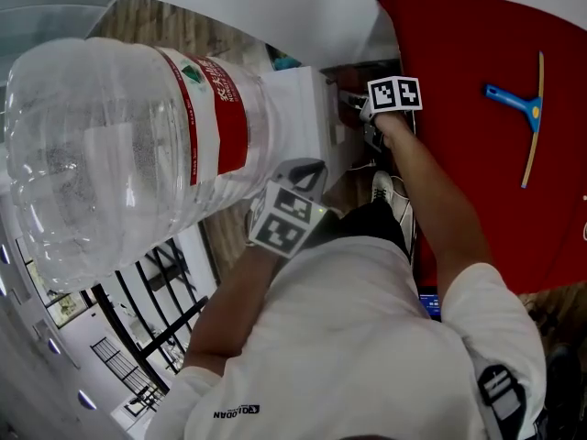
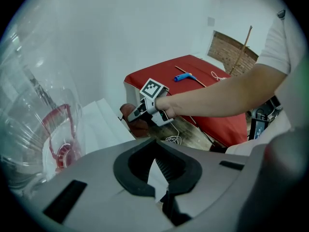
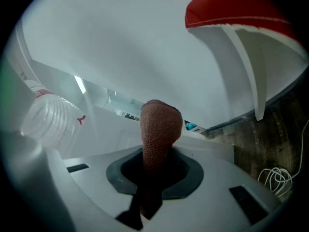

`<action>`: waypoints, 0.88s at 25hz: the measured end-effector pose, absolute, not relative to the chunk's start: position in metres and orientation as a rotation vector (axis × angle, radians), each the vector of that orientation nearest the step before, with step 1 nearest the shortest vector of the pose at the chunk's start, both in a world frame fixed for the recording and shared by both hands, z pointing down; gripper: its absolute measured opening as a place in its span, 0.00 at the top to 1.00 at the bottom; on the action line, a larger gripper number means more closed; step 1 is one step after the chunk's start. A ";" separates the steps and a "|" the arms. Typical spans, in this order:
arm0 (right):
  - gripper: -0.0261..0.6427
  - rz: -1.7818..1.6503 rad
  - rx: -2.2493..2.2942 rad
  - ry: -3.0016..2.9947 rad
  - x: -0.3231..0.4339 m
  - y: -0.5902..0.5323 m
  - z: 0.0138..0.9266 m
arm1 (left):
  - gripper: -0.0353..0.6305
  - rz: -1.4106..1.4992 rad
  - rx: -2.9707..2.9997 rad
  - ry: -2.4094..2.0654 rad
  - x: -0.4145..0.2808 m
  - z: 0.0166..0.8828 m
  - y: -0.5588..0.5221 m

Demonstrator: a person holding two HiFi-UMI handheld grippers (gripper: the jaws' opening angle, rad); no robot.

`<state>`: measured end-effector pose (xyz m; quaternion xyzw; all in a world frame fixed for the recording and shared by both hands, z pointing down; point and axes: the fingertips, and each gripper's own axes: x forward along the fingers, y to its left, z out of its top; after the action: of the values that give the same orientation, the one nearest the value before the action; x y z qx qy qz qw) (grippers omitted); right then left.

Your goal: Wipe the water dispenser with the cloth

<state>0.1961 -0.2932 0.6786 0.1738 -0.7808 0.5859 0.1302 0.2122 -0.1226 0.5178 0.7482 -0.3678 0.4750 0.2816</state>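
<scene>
The cloth [image 3: 159,127], a brown knitted wad, is clamped in the right gripper [image 3: 155,180]; the jaws press on its lower part, and the rest stands out ahead of them. In the left gripper view the wad lies against an edge of the white water dispenser [image 2: 99,122], on the side facing the red table [image 1: 477,108], touching it or very nearly. The dispenser's faces show no streaks or wet patches; I judge the wiping barely begun, with most of its top and sides left to do. The left gripper [image 2: 159,180] hovers above the dispenser, near the big bottle [image 1: 119,145] mounted on it, its jaws drawn together on nothing.
</scene>
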 end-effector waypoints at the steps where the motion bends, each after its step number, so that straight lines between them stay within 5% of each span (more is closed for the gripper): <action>1: 0.88 1.702 0.516 -2.248 0.197 -0.292 0.688 | 0.96 1.265 2.005 -0.983 0.213 0.518 -0.122; 12: 0.88 1.709 0.656 -2.012 0.203 -0.287 0.788 | 0.96 1.231 1.984 -0.992 0.212 0.521 -0.114; 22: 0.88 1.667 0.657 -2.009 0.197 -0.281 0.789 | 0.96 1.224 1.990 -1.007 0.210 0.513 -0.106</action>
<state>0.1973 -0.2806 0.7891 0.2379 -0.7275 0.6036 0.2232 0.2102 -0.1060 0.5130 0.7475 -0.3781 0.4599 0.2945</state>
